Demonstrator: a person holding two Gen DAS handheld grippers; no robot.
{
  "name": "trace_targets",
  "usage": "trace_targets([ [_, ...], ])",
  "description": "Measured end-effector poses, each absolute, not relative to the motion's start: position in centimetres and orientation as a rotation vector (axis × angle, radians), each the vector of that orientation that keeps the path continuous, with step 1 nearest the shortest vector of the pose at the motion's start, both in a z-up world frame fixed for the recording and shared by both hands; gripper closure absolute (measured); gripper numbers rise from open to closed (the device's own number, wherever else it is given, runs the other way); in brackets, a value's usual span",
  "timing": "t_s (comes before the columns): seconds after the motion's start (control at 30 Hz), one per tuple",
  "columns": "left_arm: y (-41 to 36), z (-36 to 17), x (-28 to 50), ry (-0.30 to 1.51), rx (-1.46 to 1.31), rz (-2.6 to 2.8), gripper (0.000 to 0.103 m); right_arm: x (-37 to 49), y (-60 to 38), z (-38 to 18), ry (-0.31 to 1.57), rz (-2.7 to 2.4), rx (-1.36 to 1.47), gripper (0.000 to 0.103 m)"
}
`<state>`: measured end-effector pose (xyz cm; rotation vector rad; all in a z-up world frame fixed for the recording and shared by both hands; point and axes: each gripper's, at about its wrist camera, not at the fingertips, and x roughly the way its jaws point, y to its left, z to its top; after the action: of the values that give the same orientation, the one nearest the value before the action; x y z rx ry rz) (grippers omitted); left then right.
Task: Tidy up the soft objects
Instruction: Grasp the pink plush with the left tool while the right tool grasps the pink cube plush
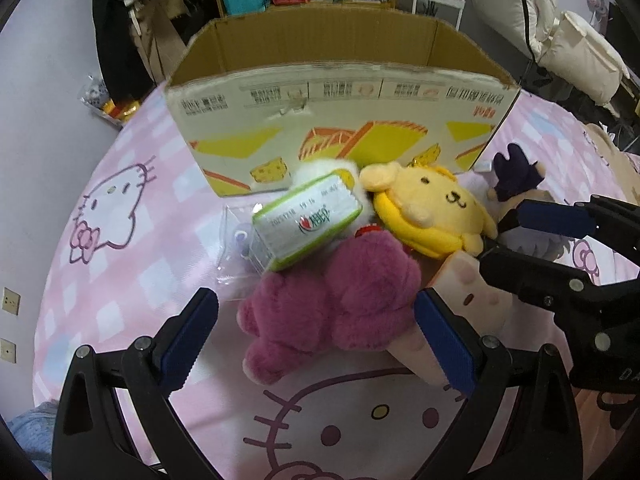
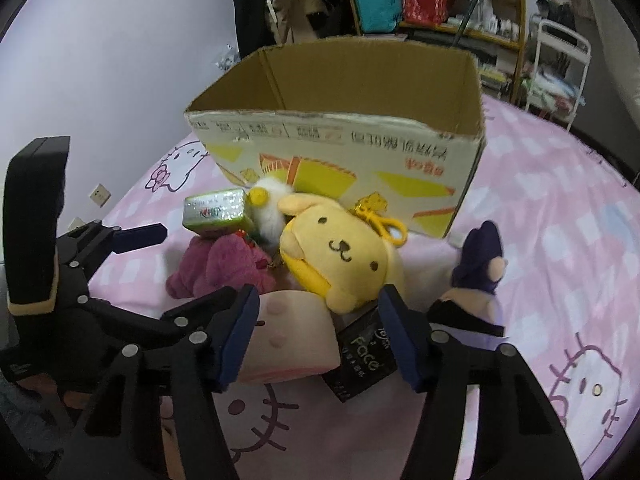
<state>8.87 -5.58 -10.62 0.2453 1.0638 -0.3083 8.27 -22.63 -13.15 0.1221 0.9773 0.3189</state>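
Left claw (image 1: pixel 316 334) spread wide, gripping nothing, flanking the fuzzy magenta plush bear (image 1: pixel 328 304) lying on the pink cat-print bed sheet (image 1: pixel 100 240). Right claw (image 2: pixel 320 340) also gaping, straddling the pale pink block-shaped plush (image 2: pixel 288 340) and a black packet (image 2: pixel 360 356), just under the yellow floppy-eared dog plush (image 2: pixel 340 256). Heaped together before the open cardboard box (image 1: pixel 340 120), with a green-and-white tissue pack (image 1: pixel 308 220) on top and a dark-purple-hatted doll (image 2: pixel 476 280) off right.

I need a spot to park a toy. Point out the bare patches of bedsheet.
Bare sheet lies left of the magenta plush, toward the wall, and right of the purple-hatted doll. It is crowded in front of the cardboard box, where the yellow dog plush and green pack pile up.
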Motion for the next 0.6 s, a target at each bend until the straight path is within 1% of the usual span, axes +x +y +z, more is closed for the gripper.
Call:
trace_targets([
  [0.17, -5.7, -11.6, 9.4, 1.098, 0.241, -0.319, 0.006, 8.8, -22.7, -14.3, 1.020, 0.336, 0.165, 0.039],
  [0.23, -5.7, -11.9, 9.6, 1.111, 0.234, -0.322, 0.006, 9.1, -22.6, -14.7, 1.037, 0.345, 0.178, 0.045],
  [0.27, -5.7, -12.1, 9.7, 1.119, 0.231, -0.322, 0.006, 9.2, -22.6, -14.8, 1.043, 0.348, 0.182, 0.046],
  [0.5, -5.3, -13.2, 10.3, 1.153, 0.230, -0.317, 0.006, 9.9, -22.6, -16.2, 1.120, 0.368, 0.277, 0.048],
  [0.57, -5.3, -13.7, 10.4, 1.155, 0.233, -0.312, 0.005, 10.0, -22.5, -16.7, 1.137, 0.383, 0.302, 0.057],
  [0.6, -5.5, -13.8, 10.5, 1.152, 0.232, -0.308, 0.006, 10.1, -22.3, -16.8, 1.141, 0.388, 0.299, 0.065],
])
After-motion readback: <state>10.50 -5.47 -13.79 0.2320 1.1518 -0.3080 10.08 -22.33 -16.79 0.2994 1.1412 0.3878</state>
